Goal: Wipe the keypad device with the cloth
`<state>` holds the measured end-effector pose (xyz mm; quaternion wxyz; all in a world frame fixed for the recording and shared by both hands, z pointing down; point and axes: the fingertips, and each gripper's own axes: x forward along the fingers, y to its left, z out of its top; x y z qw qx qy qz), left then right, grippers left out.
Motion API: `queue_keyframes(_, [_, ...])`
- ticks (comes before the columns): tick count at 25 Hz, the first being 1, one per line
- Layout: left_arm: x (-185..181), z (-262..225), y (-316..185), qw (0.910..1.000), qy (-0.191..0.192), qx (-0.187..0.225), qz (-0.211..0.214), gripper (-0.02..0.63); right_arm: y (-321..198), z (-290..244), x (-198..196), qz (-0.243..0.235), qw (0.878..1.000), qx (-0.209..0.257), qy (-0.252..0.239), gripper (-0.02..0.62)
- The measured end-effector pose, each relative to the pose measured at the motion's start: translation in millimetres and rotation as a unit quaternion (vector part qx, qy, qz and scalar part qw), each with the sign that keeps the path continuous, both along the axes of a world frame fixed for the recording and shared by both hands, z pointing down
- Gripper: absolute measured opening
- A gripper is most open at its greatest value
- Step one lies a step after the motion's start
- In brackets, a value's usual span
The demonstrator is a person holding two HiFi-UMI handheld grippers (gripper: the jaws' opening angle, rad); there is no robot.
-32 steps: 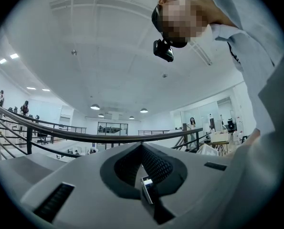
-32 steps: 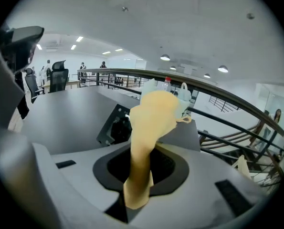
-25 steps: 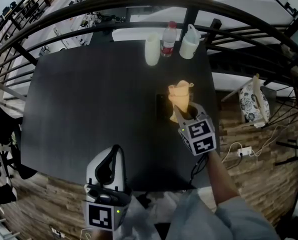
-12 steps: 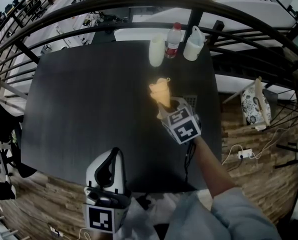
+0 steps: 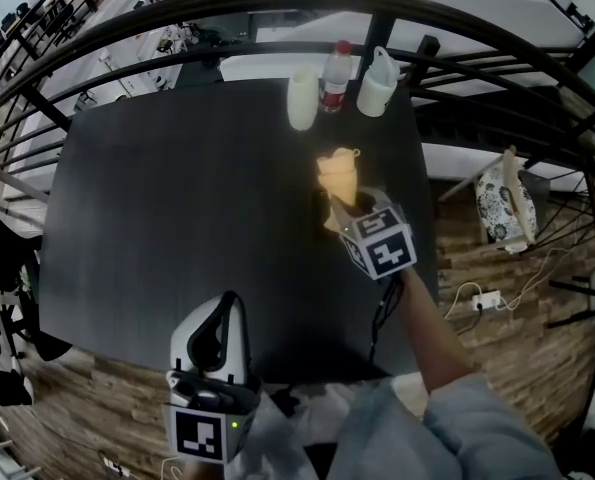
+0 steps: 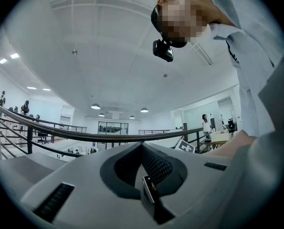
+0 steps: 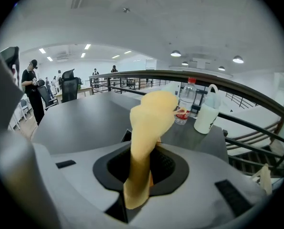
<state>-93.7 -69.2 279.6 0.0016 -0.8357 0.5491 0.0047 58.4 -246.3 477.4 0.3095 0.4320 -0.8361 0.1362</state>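
The yellow cloth (image 5: 339, 171) is clamped between the jaws of the right hand-held gripper (image 5: 349, 218), right of centre in the head view, over the dark counter (image 5: 177, 198); its bunched end is pushed out beyond the jaw tips. The keypad device (image 5: 317, 206) is seen only as a dark edge on the counter just left of the cloth, the rest being covered. The left hand-held gripper (image 5: 229, 306) is seen at lower left, its jaws pressed together on nothing; a white cup (image 5: 302, 98), a red-capped bottle (image 5: 335, 76) and a white jug (image 5: 377, 83) are lined along the counter's far edge.
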Motion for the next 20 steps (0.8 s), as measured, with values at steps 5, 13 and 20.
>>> queue_keyframes(5, [7,0,1,1.0000,0.000,0.001,0.008,0.012,-1,0,32,0.040,0.999,0.000,-0.007,0.071])
queue_keyframes(13, [18,2,1,0.9998,0.000,-0.003,0.018,0.012,4,6,82,0.103,0.995,0.002,-0.013,0.071])
queue_keyframes(20, [25,2,2,0.9997,-0.003,-0.004,0.023,0.012,19,24,102,0.134,0.991,-0.013,-0.019,0.071])
